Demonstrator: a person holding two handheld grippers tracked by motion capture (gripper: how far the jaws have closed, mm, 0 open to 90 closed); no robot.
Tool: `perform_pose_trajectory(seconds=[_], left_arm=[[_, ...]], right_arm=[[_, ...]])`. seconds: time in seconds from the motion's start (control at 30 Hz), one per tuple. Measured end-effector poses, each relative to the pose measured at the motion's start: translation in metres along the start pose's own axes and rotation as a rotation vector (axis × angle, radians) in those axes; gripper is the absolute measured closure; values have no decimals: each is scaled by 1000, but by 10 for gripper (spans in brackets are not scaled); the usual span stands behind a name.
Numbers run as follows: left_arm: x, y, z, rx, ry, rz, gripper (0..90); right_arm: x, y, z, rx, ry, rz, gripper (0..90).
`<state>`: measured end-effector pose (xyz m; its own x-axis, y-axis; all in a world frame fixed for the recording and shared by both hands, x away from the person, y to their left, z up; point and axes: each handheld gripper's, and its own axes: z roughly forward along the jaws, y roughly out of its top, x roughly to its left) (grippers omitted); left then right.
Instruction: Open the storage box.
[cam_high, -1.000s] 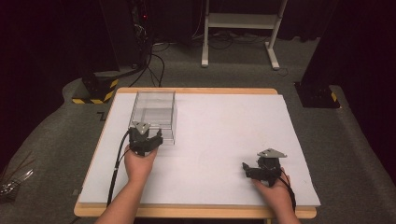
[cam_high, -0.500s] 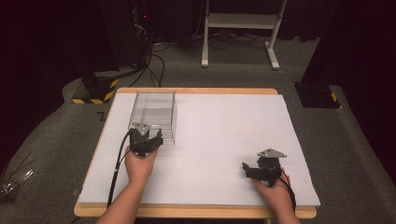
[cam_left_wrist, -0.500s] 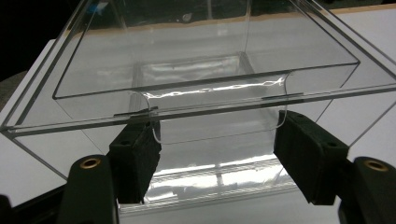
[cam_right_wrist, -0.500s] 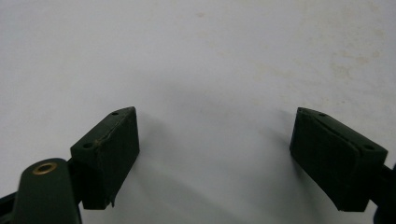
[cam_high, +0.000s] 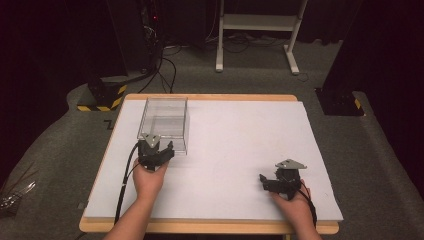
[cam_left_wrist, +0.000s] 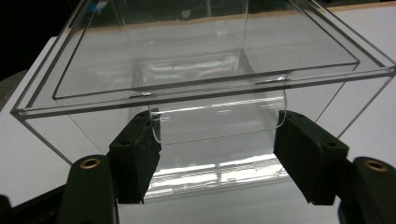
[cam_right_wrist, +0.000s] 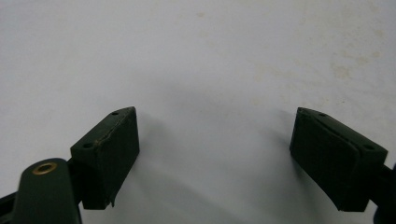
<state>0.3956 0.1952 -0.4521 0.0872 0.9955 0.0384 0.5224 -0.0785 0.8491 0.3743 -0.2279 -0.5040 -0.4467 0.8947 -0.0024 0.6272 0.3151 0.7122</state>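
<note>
A clear plastic box (cam_high: 165, 125) with a clear lid stands at the back left of the white table top (cam_high: 240, 130). My left gripper (cam_high: 159, 146) sits at the box's near side. In the left gripper view, its two black pads (cam_left_wrist: 140, 154) press on the side edges of a clear, round-cornered flap (cam_left_wrist: 217, 121) that hangs down the box's front wall (cam_left_wrist: 210, 60). My right gripper (cam_high: 265, 182) rests low near the table's front right. Its jaws stand wide apart (cam_right_wrist: 215, 154) over bare white surface, with nothing between them.
The table's wooden edge (cam_high: 210, 96) borders grey carpet. A yellow-and-black striped base (cam_high: 102, 97) with cables lies off the back left corner. A white metal frame (cam_high: 255, 30) stands behind, and a black base (cam_high: 340, 102) sits off the back right.
</note>
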Motion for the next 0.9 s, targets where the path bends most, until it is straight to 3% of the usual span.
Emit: perform_pose_trajectory(seconds=[0.9], left_arm=[[-1, -23, -30, -31, -26, 15, 327]], right_arm=[[1, 0, 0, 1, -3, -1, 155]])
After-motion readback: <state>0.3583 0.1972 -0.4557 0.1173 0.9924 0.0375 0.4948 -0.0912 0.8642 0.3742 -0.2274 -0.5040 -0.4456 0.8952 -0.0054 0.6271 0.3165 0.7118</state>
